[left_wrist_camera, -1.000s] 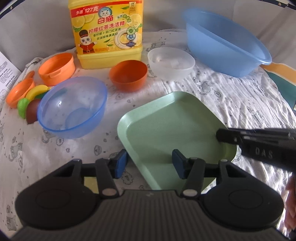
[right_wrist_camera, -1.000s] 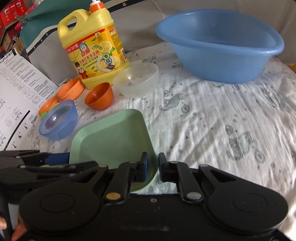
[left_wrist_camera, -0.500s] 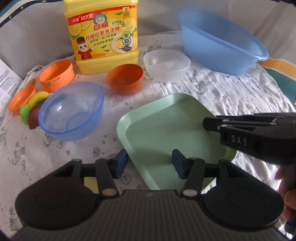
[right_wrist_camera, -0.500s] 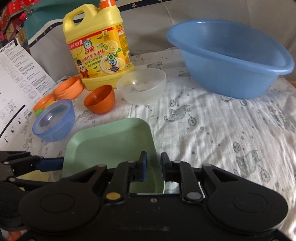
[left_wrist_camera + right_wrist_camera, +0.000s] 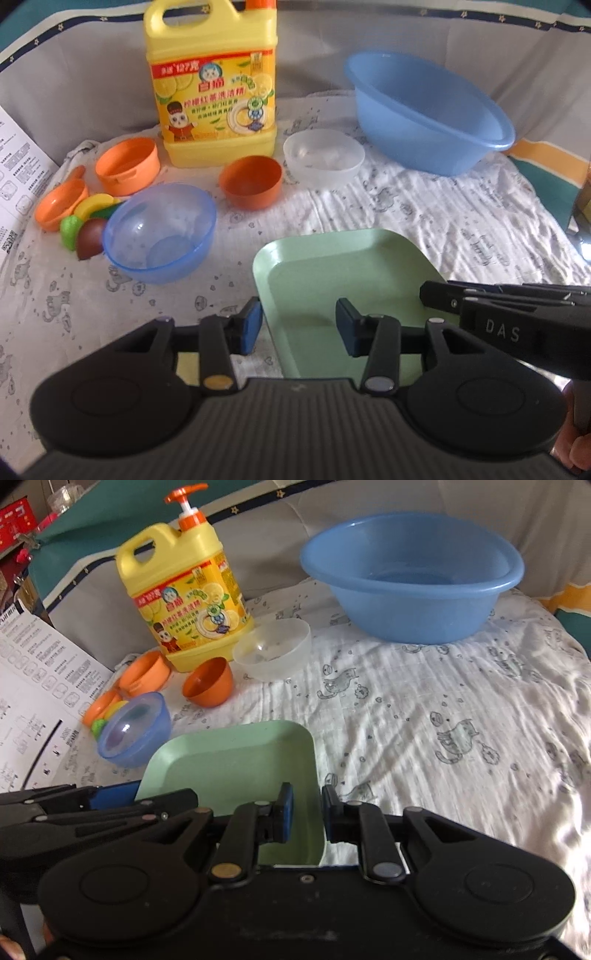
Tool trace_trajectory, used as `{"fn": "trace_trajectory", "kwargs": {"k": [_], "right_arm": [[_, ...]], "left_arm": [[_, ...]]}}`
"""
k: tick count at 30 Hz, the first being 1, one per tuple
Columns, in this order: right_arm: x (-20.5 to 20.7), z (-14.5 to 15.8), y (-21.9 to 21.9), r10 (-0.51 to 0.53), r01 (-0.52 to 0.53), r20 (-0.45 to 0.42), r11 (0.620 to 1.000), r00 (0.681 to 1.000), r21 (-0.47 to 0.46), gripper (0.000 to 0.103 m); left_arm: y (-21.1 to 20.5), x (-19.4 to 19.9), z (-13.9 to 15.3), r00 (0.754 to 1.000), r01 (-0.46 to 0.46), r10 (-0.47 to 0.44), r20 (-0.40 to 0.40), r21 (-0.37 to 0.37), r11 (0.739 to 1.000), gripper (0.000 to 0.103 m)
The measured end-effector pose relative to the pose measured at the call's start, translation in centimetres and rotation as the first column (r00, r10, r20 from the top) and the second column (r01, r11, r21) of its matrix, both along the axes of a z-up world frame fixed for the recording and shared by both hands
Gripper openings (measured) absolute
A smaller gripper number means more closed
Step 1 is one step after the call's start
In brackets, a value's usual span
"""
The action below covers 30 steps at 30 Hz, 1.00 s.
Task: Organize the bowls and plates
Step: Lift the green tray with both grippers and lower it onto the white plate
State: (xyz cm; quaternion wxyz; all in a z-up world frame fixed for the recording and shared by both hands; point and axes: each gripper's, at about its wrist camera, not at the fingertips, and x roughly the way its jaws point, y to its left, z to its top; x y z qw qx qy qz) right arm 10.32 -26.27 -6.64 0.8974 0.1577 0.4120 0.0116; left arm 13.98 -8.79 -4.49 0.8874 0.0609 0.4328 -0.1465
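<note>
Crumpled white cloth printed with little cats [image 5: 424, 716] is covering the surface, with a grey padded wall rising behind.

Nearest, the green square plate [image 5: 343, 273] is sitting between both tools. The left gripper [image 5: 299, 326] has just been narrowing, its blue pads straddling the plate's 8 o'clock edge without clearly pressing it. The right gripper [image 5: 306, 812] is nearly pressed together around the plate's 4 o'clock rim; contact is unclear. The thin rim could be slipping out if the plate is lifted, since the soft cloth gives underneath.

Farther, at 10 o'clock, the blue bowl [image 5: 159, 232] is resting beside toy fruit [image 5: 88, 225]. Beyond are the orange bowl [image 5: 251, 181], clear bowl [image 5: 323, 158], detergent jug [image 5: 214, 88] and, at 1 o'clock, the blue basin [image 5: 428, 110].
</note>
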Motion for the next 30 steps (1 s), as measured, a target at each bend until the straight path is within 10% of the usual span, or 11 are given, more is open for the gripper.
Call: {"fn": "trace_trajectory", "kwargs": {"k": [30], "right_arm": [[-8.2,7.3,15.3,0.259,-0.258,0.035,0.965,0.965,-0.037,0.018]], "left_arm": [[17.2,-11.2,5.7,0.984,-0.17,0.172,0.04,-0.056,0.984,0.042]]}}
